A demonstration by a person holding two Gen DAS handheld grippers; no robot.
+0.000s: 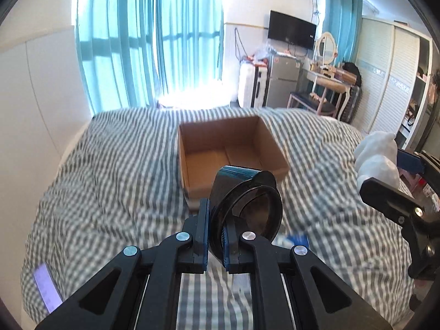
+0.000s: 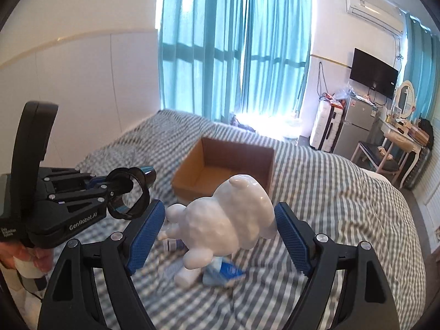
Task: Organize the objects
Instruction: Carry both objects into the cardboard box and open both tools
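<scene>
Cup (image 1: 247,206), black, glossy, translucent plastic, round rim with a flip-lid tab, lies tilted on its side in the air, pinched by the left gripper (image 1: 213,236); one blue ribbed pad sits outside the wall, the other inside the mouth. Cup's base end points toward the box (image 1: 233,151), and it hovers just in front of the box's near wall, above the bed (image 1: 110,178). In the right wrist view the same cup (image 2: 129,195) shows left of the box (image 2: 225,165), still outside it. Readable text: "GenRobot.AI" in white on the left gripper's (image 2: 110,189) side; smaller white print beside it is too blurred to read.

Box is open-topped brown cardboard, square, plain inner walls, resting on the bed's grey-and-white checked quilt.

Figurine (image 2: 228,220), white, smooth, glossy, rounded bear-like shape with stubby limbs and ears, sits between the fingers of the right gripper (image 2: 220,236), just in front of the box. Right jaws are spread wide; left pad looks close to a limb, right pad near the body, contact cannot be told. From the left wrist view the figurine (image 1: 376,159) is to the right of the box, with the right gripper's (image 1: 412,181) black frame beside it.

Blue-white packets (image 2: 222,272) and a small white tube (image 2: 187,275) lie on the quilt under the figurine, blurred, labels unreadable. Phone (image 1: 46,288) with lit screen lies far left of the box.
</scene>
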